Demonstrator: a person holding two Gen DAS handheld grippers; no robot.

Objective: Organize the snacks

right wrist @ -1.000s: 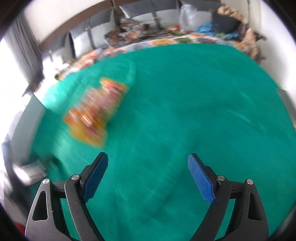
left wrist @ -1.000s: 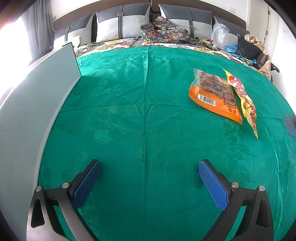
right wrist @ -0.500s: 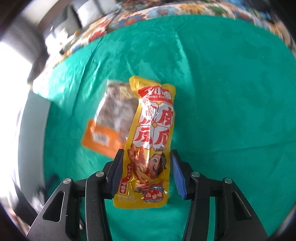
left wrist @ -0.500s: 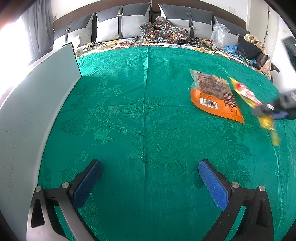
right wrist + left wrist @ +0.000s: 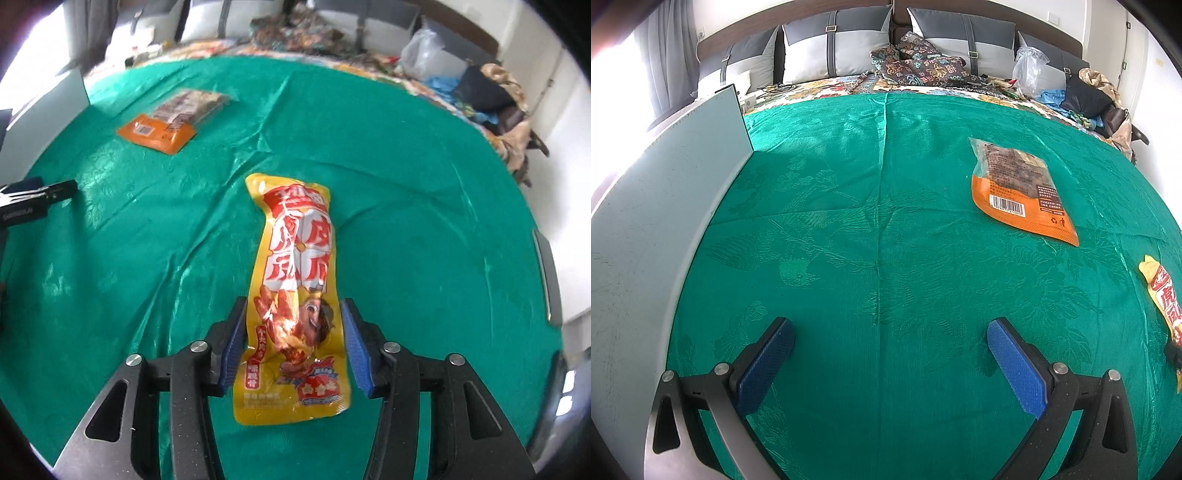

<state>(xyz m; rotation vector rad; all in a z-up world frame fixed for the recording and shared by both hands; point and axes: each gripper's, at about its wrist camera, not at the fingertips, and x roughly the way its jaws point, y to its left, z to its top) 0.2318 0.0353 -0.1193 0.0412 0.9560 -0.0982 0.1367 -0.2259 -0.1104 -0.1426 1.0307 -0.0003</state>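
Yellow snack packet (image 5: 295,295) between right gripper (image 5: 293,343) opening jaws, angled down

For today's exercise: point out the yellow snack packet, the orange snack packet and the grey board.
yellow packet (image 5: 295,295), right wrist view, middle of its printed front
orange packet (image 5: 1019,188), left wrist view, centre of its back
grey board (image 5: 657,206), left wrist view, its flat face

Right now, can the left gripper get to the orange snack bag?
Probably yes. The left gripper is open and empty, and only bare green cloth lies between it and the orange snack bag, which lies flat ahead to its right. It would need to travel forward first.
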